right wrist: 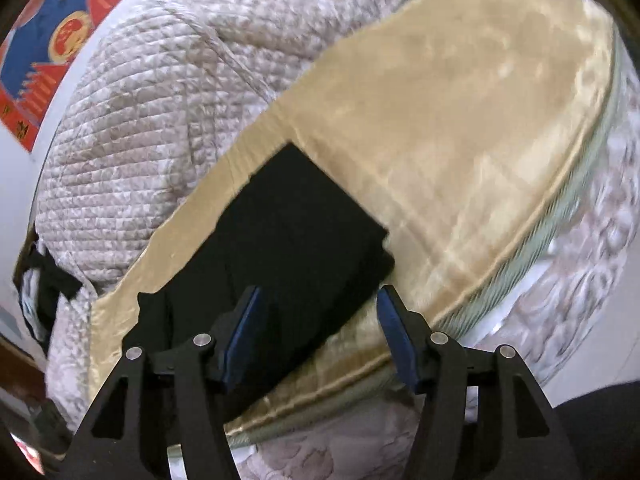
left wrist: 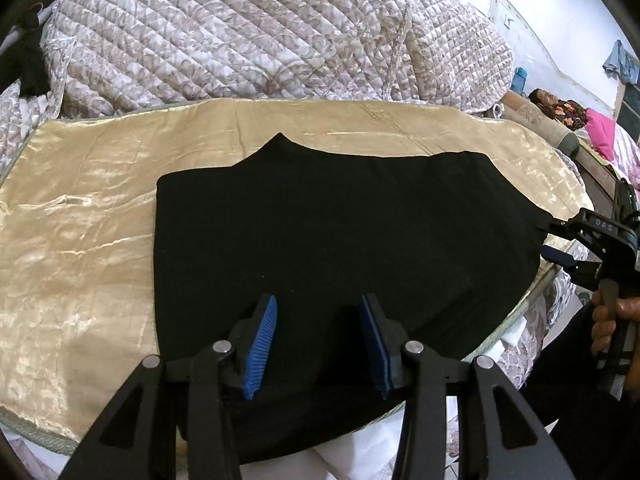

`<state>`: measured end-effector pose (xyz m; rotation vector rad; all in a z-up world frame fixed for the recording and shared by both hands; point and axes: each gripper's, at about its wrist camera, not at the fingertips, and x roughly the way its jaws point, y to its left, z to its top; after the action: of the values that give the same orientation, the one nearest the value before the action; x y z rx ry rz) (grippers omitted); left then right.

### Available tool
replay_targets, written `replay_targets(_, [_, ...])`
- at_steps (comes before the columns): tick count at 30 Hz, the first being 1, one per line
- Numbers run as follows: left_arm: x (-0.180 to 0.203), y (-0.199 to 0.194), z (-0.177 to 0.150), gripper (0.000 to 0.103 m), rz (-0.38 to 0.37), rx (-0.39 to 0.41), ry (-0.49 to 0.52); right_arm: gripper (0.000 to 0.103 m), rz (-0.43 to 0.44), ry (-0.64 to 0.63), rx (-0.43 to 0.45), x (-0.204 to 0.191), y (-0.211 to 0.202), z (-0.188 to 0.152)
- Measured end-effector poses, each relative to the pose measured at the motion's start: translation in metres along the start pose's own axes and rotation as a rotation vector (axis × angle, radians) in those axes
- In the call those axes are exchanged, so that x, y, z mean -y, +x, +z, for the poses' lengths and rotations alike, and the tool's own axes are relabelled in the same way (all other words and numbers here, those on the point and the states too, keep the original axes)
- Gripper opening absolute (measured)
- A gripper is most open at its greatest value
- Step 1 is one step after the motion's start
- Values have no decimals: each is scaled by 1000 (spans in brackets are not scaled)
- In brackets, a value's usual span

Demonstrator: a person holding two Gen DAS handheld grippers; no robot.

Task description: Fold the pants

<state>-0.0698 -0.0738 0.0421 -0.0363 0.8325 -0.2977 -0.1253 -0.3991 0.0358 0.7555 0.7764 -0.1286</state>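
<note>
Black pants (left wrist: 340,232) lie folded flat on a gold satin sheet (left wrist: 80,240), with a pointed corner at the far edge. My left gripper (left wrist: 318,320) is open just above the near edge of the pants, holding nothing. My right gripper (left wrist: 560,240) shows at the right end of the pants, held by a hand. In the right wrist view the right gripper (right wrist: 318,316) is open over the end of the pants (right wrist: 300,240), with its jaws wide apart and nothing between them.
A quilted floral blanket (left wrist: 260,32) is heaped behind the sheet. A person (left wrist: 560,108) lies on a bed at the far right. The mattress edge (right wrist: 560,208) drops off on the near side. A red and blue poster (right wrist: 48,52) hangs on the wall.
</note>
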Motion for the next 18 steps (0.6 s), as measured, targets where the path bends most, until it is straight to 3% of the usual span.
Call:
replay_targets(11, [0,1,0,46,3,-3,4,61,56,12,53,0,4,8])
replay_targets(13, [0,1,-1,46,0,-2,5,55,51,31,42,2,8,10])
replay_targets(15, [1,2,0,46,4,-2,8,42,73,21,94,-3,-4,10])
replay_targets(18, [0,2,0,46,8,-2,9,38,106,-21,117,-11,-11,14])
